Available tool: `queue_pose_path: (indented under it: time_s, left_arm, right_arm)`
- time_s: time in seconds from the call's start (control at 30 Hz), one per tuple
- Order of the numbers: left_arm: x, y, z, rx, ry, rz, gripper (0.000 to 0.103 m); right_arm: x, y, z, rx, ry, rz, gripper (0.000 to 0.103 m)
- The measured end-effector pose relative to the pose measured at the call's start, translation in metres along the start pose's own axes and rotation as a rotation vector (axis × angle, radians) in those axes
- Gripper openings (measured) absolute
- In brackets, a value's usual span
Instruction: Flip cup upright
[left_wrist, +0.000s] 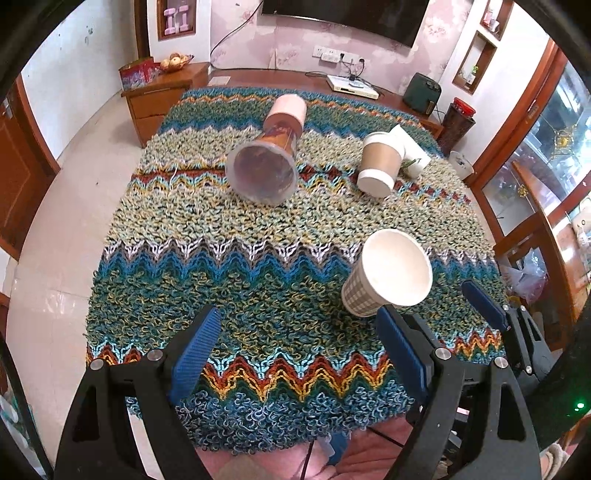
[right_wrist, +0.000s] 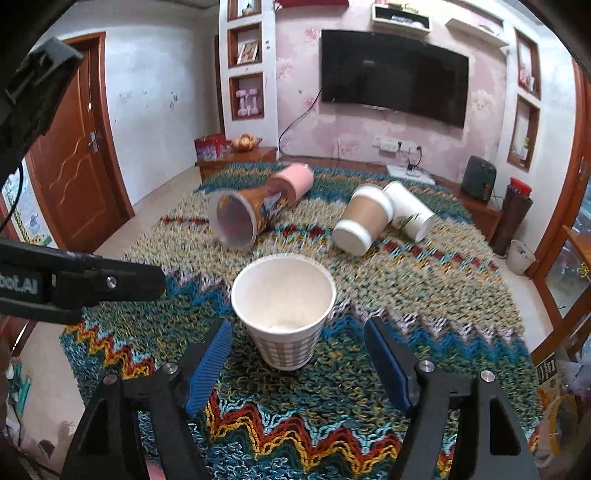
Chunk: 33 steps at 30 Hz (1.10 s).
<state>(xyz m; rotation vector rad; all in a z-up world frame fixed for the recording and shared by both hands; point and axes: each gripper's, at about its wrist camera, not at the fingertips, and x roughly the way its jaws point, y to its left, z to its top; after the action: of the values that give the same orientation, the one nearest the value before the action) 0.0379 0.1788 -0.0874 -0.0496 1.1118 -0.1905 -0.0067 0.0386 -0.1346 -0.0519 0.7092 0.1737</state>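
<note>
A checked paper cup (right_wrist: 286, 314) stands upright on the woven cloth, its white mouth facing up; it also shows in the left wrist view (left_wrist: 388, 273). My right gripper (right_wrist: 298, 341) is open, its blue pads either side of the cup and not touching it; it shows at the right of the left wrist view (left_wrist: 439, 312). My left gripper (left_wrist: 301, 347) is open and empty over the cloth, to the left of the cup. Its black arm (right_wrist: 81, 284) shows in the right wrist view.
On the cloth (left_wrist: 258, 266) beyond lie an orange and pink tumbler (left_wrist: 267, 158) on its side, a brown paper cup (left_wrist: 380, 162) and a white cup (left_wrist: 410, 147), both tipped over. Wooden cabinets, a TV and a bin line the walls.
</note>
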Motion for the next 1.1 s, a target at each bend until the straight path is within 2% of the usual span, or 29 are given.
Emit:
queue_pose_path:
  time_s: [0.17,0.23,0.43,0.5,0.63,1.1]
  left_arm:
    - [-0.018,-0.008,0.006,0.008,-0.031,-0.010,0.088]
    - [-0.025,-0.010,0.010,0.011,-0.043,-0.011,0.088]
    - [-0.046,-0.017,0.020,0.018,-0.077,-0.002,0.088]
    - [-0.053,-0.017,0.024,0.018,-0.093,0.002,0.088]
    - [-0.066,-0.019,0.029,0.022,-0.122,0.007,0.088]
    - [-0.100,-0.024,0.048,0.027,-0.247,0.061,0.088]
  right_arm:
    - [-0.021,-0.004,0.020,0.006,-0.010,0.010,0.075]
    - [-0.026,-0.003,0.030,-0.010,0.014,-0.020,0.075]
    - [-0.038,-0.006,0.056,0.016,0.089,-0.018,0.075]
    - [-0.043,-0.009,0.064,0.043,0.101,-0.005,0.075]
    - [-0.051,-0.014,0.079,0.060,0.108,-0.048,0.075]
    - [-0.080,-0.034,0.117,0.173,0.051,-0.109,0.075]
